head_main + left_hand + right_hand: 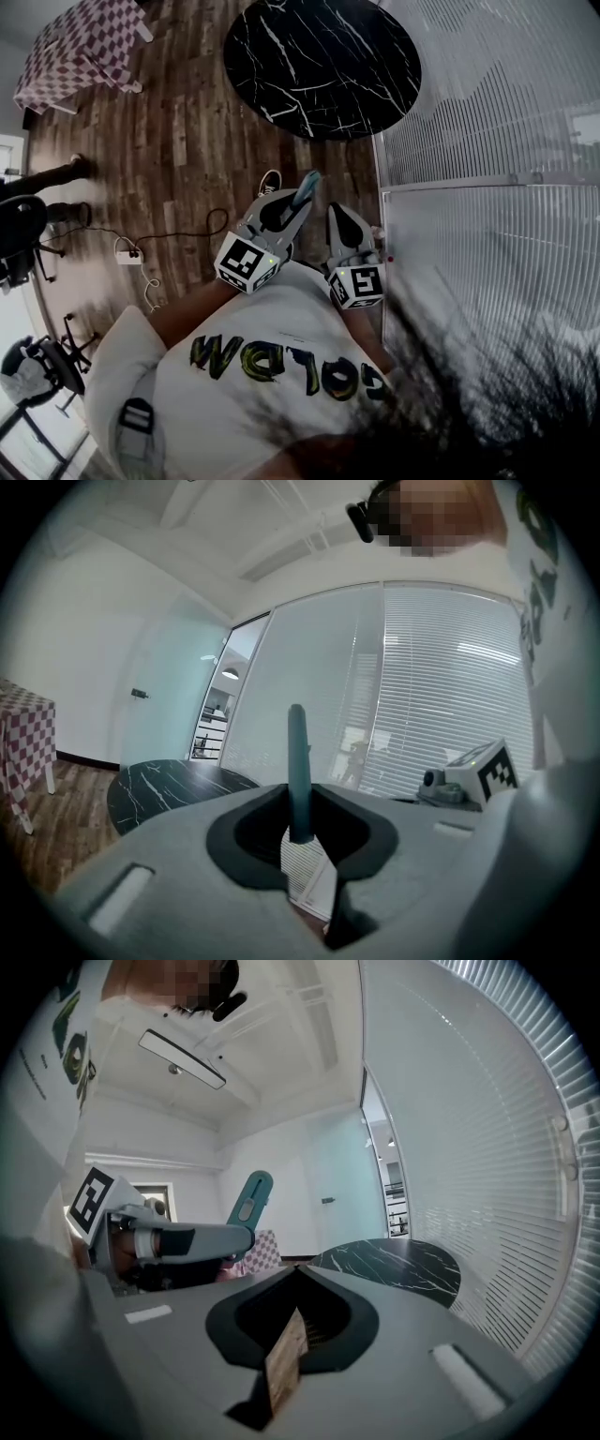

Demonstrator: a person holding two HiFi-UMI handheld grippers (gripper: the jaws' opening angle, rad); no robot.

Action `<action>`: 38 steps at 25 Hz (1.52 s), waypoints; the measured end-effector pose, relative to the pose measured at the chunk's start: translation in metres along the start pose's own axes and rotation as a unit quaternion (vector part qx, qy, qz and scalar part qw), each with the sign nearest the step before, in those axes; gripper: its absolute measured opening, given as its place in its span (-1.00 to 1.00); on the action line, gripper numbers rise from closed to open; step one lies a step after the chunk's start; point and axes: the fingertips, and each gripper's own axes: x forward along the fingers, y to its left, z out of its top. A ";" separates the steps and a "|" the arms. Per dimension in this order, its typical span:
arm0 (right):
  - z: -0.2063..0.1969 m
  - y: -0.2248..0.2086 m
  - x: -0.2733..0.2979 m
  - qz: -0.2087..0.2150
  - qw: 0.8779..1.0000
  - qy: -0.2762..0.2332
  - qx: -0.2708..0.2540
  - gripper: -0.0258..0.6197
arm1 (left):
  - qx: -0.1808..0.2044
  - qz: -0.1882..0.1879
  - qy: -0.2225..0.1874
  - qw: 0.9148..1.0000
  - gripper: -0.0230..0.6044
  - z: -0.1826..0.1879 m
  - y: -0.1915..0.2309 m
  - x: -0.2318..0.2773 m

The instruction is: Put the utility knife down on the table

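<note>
In the head view my left gripper (296,208) is held in front of the person's chest, above the wooden floor, shut on a teal utility knife (307,185) whose end sticks out past the fingertips. In the left gripper view the knife (298,766) stands upright, pinched between the jaws. My right gripper (337,214) hangs just to the right of it, jaws together and holding nothing; its tips (298,1270) meet in the right gripper view, where the knife (249,1198) shows at the left. The round black marble table (323,61) lies ahead, apart from both grippers.
A glass wall with white blinds (487,187) runs along the right. A checkered table (80,47) stands at the far left. Office chairs (23,244), a power strip with its cable (127,255) and another person's feet (75,169) are on the floor at left.
</note>
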 end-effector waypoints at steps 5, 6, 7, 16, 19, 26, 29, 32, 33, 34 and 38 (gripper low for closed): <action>0.002 -0.012 0.048 0.008 1.000 0.020 0.001 -0.92 | -0.008 0.002 0.003 1.000 -0.70 0.011 0.044 0.023; 0.006 -0.014 0.060 0.010 1.000 0.020 0.001 -0.92 | -0.013 0.004 0.005 1.000 -0.69 0.013 0.056 0.028; 0.010 -0.016 0.072 0.012 1.000 0.020 -0.001 -0.92 | -0.017 0.007 0.007 1.000 -0.70 0.015 0.068 0.032; 0.055 -0.027 0.186 0.030 0.999 0.021 -0.018 -0.92 | -0.030 0.014 0.001 0.999 -0.70 0.056 0.173 0.073; 0.068 -0.029 0.220 0.033 0.999 0.020 -0.026 -0.92 | -0.027 0.015 -0.005 1.000 -0.70 0.069 0.204 0.083; 0.093 -0.043 0.271 0.022 0.999 0.011 -0.020 -0.92 | -0.027 0.009 -0.003 1.000 -0.70 0.088 0.254 0.104; 0.096 -0.049 0.283 0.016 1.000 0.011 -0.020 -0.92 | -0.025 0.004 0.002 1.000 -0.70 0.089 0.267 0.112; 0.095 -0.053 0.292 0.013 1.000 0.016 -0.021 -0.92 | -0.030 0.004 0.007 1.000 -0.70 0.086 0.277 0.119; 0.094 -0.054 0.294 0.012 1.000 0.018 -0.020 -0.92 | -0.031 0.004 0.009 0.999 -0.69 0.086 0.279 0.121; 0.094 -0.055 0.295 0.011 1.000 0.020 -0.019 -0.92 | -0.032 0.003 0.010 0.999 -0.70 0.085 0.280 0.122; 0.089 -0.064 0.302 0.010 1.000 0.025 -0.006 -0.92 | -0.034 0.000 0.018 0.999 -0.70 0.082 0.283 0.132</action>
